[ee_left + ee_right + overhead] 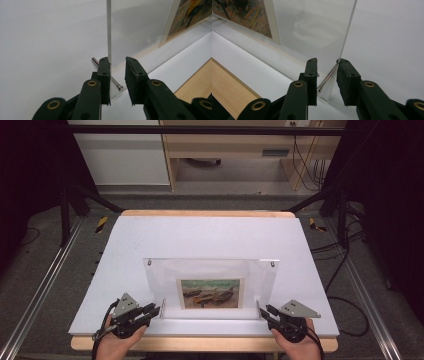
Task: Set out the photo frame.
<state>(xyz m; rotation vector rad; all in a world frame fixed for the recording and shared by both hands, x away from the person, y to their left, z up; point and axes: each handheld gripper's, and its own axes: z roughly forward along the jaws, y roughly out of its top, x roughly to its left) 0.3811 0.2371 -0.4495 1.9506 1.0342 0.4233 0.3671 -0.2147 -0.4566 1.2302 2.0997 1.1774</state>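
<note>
Acrylic makes up the one picture frame (212,282) on the desk (200,235): a clear, flat, rectangular panel standing upright near the front edge, with one small painted print of boats (210,293) at its lower middle. Four metal pins hold it, two small ones near the upper corners (149,263) and two longer ones at the lower corners. The desk is covered by a smooth white sheet, with pale wood showing along its front and back edges.

Two tools work at the frame, one in each hand. The left tool (151,312) sits at the frame's lower left corner; in the left gripper view its black jaws stand apart, the panel's thin edge (109,30) rising just beside the left jaw, and a shiny cylindrical pin (113,81) crossing the gap between them. The right tool (264,311) sits at the lower right corner, jaws likewise parted, the panel's edge (348,32) meeting the right jaw and a polished pin (327,78) slanting between the two. Each tool carries a grey three-cornered plate.
</note>
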